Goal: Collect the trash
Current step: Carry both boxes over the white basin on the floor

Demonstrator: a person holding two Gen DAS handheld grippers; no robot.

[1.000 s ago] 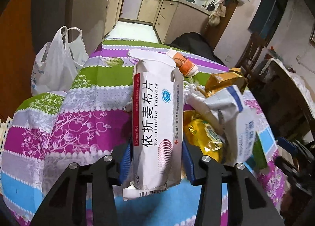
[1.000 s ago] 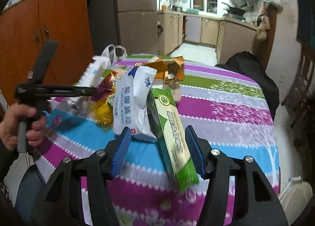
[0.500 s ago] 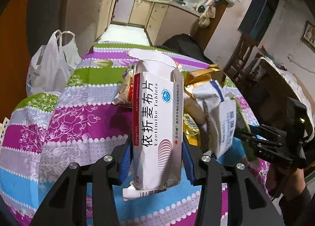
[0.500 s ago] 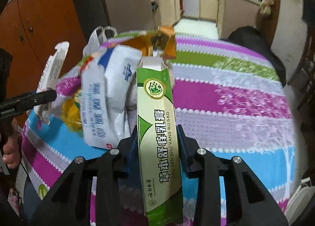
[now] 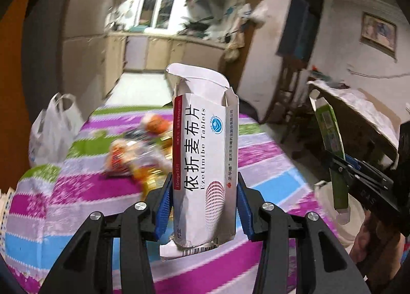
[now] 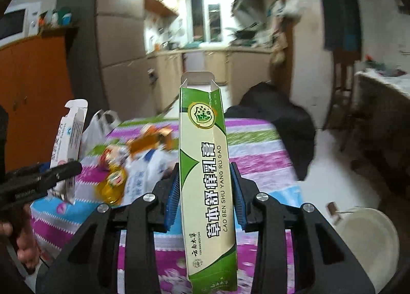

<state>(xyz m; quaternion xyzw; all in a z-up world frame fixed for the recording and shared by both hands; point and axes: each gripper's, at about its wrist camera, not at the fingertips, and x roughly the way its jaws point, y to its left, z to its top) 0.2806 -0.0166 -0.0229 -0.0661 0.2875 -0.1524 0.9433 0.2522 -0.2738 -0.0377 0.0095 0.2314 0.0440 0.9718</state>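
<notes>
My left gripper (image 5: 203,207) is shut on a white tablet box (image 5: 205,160) with a red stripe, held upright above the table. My right gripper (image 6: 205,201) is shut on a long green ointment box (image 6: 206,191), also upright and lifted. The green box (image 5: 330,145) shows at the right of the left wrist view, and the white box (image 6: 68,143) at the left of the right wrist view. More trash lies on the striped tablecloth (image 5: 77,186): orange wrappers (image 5: 153,125), a yellow packet (image 6: 111,185) and a white-blue pouch (image 6: 146,173).
A white plastic bag (image 5: 51,135) hangs at the table's far left edge. A black chair back (image 6: 276,119) stands behind the table. A white bin (image 6: 366,240) sits on the floor at the right. The kitchen lies beyond.
Both grippers have lifted and tilted up with their boxes, so the table sits lower in view. The right gripper, open around the green box a second ago, has shut on it.
</notes>
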